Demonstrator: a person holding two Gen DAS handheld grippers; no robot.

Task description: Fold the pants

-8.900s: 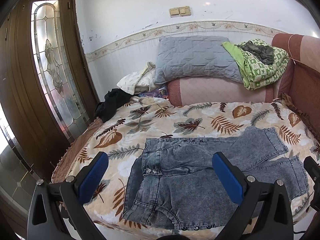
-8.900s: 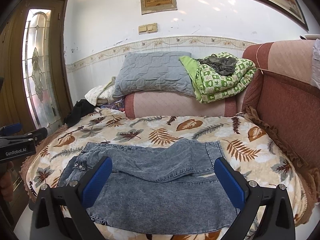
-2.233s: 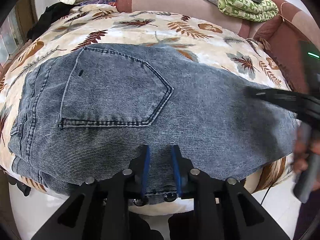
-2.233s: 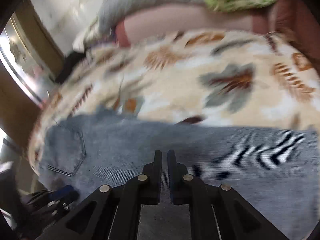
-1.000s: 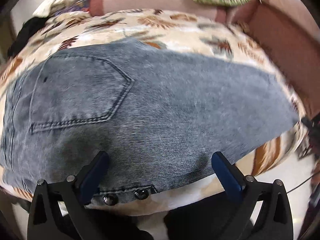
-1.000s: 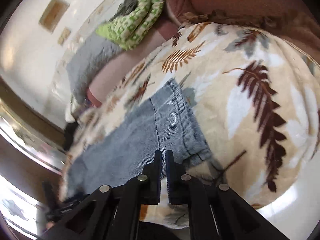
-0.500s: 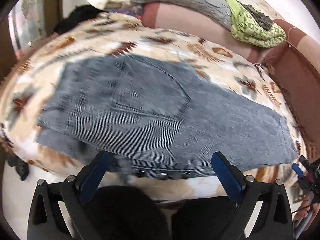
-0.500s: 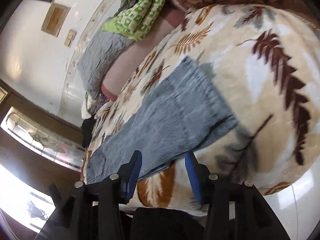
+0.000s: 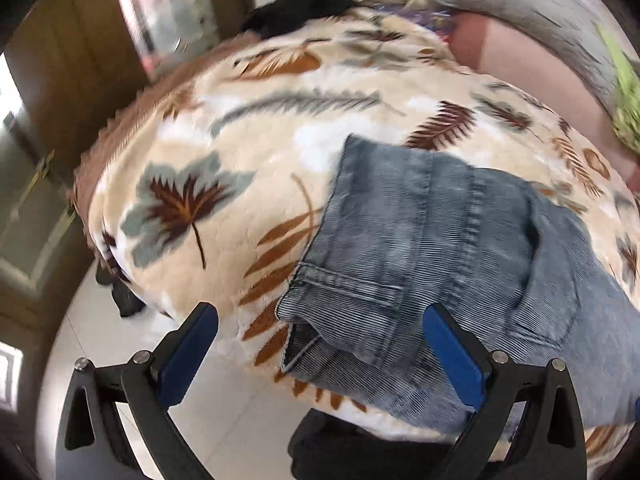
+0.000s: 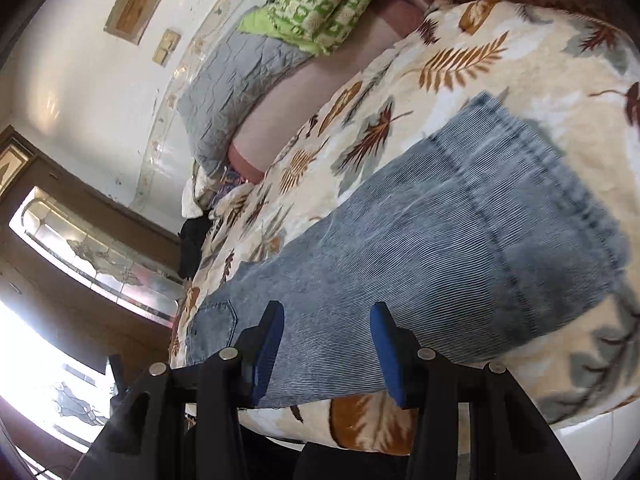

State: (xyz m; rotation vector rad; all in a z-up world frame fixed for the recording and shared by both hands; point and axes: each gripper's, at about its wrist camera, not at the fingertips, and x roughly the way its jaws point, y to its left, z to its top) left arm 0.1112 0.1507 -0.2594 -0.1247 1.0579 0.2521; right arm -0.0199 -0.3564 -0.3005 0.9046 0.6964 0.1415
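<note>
Grey-blue jeans (image 9: 420,240) lie folded lengthwise on a leaf-patterned bed cover (image 9: 240,128). In the left wrist view the waistband end, with a belt loop, hangs at the bed's near edge. My left gripper (image 9: 320,356) hovers just in front of it, wide open, touching nothing. In the right wrist view the jeans (image 10: 440,248) stretch from the back pocket at left to the leg hem at right. My right gripper (image 10: 328,354) is partly open over the near edge of the leg, and its pads do not press the cloth.
At the back of the bed are a grey pillow (image 10: 240,80) and a green checked blanket (image 10: 320,8). A black garment (image 9: 296,4) lies at the far left corner. A wooden door with patterned glass (image 10: 100,252) stands left, and white floor tiles (image 9: 240,408) run below the bed edge.
My left gripper has swung left from the middle of the jeans to the waistband end. My right gripper went from shut at the leg hem to partly open and slid left along the near edge.
</note>
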